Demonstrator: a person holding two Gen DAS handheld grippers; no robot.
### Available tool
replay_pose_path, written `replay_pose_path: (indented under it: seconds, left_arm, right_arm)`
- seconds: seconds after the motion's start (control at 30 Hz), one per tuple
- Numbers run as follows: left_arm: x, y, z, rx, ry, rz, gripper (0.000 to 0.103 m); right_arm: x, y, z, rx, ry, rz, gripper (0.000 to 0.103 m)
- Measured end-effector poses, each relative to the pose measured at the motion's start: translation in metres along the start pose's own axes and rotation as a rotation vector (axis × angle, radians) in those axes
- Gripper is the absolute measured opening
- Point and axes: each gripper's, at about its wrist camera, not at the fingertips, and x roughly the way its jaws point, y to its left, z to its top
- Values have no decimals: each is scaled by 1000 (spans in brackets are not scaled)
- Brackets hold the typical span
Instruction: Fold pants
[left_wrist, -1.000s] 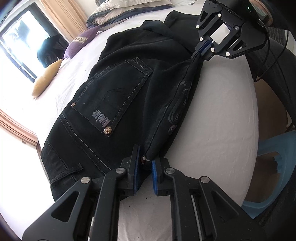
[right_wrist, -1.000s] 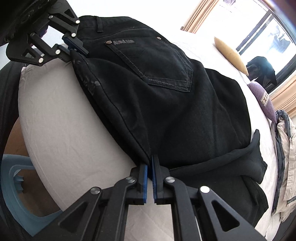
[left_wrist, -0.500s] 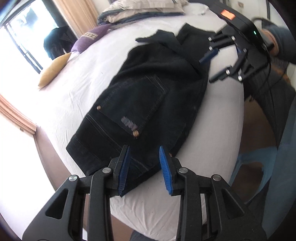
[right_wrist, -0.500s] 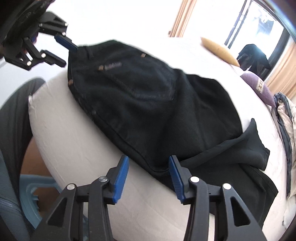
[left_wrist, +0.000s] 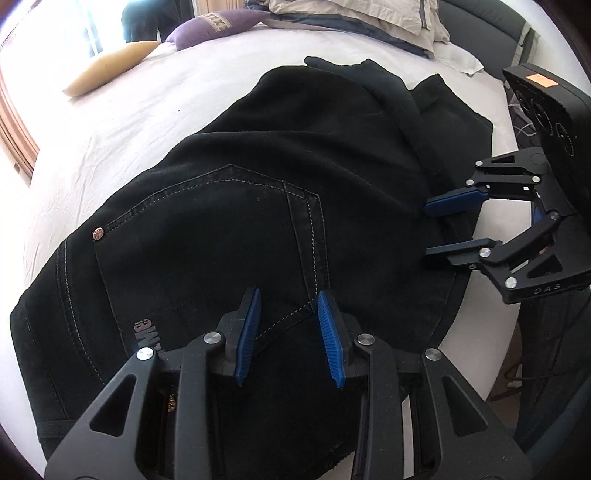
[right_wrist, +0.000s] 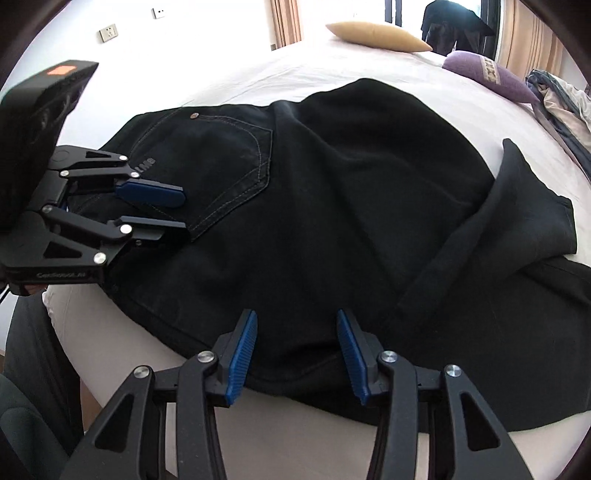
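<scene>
Hovering tools: left tool and right tool part-open, empty, over black denim pants.
Risk: loose leg folds slipping off white bed.

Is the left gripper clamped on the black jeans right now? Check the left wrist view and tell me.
No: the left gripper hangs over the black jeans with its blue pads apart and no fabric pinched between them.

Both tongs — left, right — released the pants, jaws parted, shifted over them.
</scene>
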Motion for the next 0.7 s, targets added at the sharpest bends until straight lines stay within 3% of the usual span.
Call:
replay_pose_path:
  seconds: [0.17, 0.33, 0.43, 0.53, 0.7]
  left_arm:
    - [-17, 2, 18, -16, -35, 9, 31]
    - [-13, 9, 54, -118, -99, -39, 31]
    - [7, 9, 72, -156, -88, -48, 31]
    - [31, 5, 91, -169, -54, -61, 31]
    - [62, 9, 99, -222, -5, -69, 31]
  right_arm:
    - [-35, -30, 1, 53, -51, -19, 50]
    - [-74, -103, 50, 256, -195, -107, 63]
    - [-82, -147, 85, 347, -240, -172, 63]
    - [-69, -182, 122, 397, -224, -230, 64]
    - [-12, -222, 167, 447, -108, -297, 64]
